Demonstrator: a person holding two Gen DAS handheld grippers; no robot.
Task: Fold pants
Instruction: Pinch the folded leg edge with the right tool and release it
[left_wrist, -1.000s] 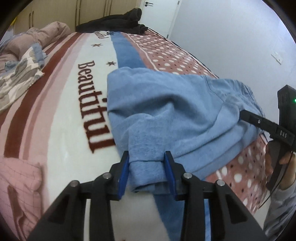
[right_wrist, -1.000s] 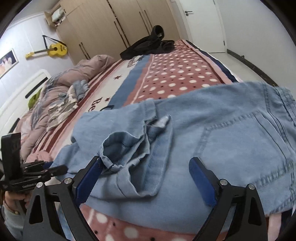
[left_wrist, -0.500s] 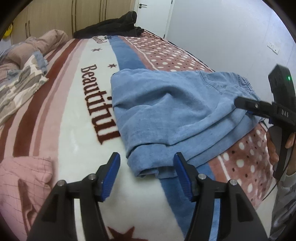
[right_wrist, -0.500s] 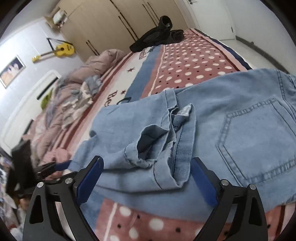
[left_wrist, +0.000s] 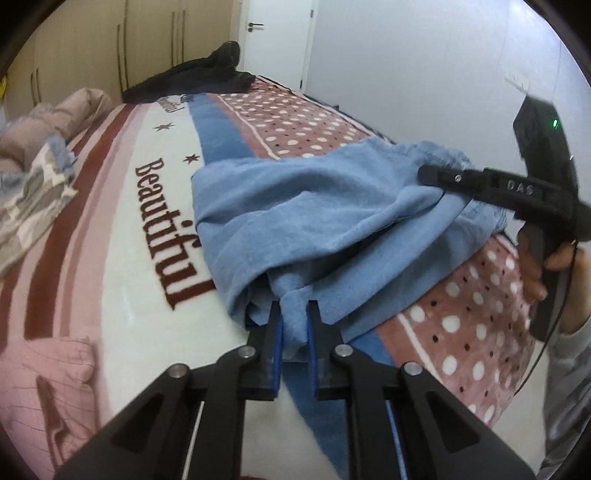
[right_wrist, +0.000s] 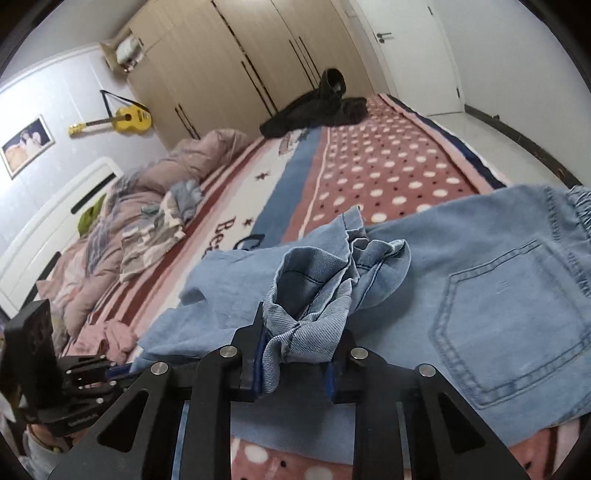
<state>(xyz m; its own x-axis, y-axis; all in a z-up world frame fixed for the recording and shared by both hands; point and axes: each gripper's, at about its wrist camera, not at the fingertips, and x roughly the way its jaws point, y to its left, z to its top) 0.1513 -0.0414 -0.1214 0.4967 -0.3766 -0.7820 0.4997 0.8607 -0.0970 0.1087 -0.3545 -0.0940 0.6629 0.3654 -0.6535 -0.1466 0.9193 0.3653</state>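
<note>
Pants pinched at two edges on the bed

Pants of light blue denim lie across the near end of a bed, on a blanket printed with red stripes, a blue band, a polka-dot panel and the word "Beautiful". The left gripper has its two blue-padded fingers drawn close together, with a fold of the denim's near edge clamped between them; the cloth rises from that pinch in a loose tent toward the middle of the garment.

The right gripper is likewise closed on a bunched wad of the pants, gathered seams and a turned hem standing up between its fingers. Just to the right of that bunch the back pocket lies flat and face up, with the elastic waistband at the far right edge. In the left wrist view the right gripper reaches in from the right, its tip pressed into the fabric, held by a hand on its grip.

A dark jacket lies at the far end of the bed. A rumpled quilt is heaped along the left side. A yellow guitar hangs on the wall beside the wardrobe.
</note>
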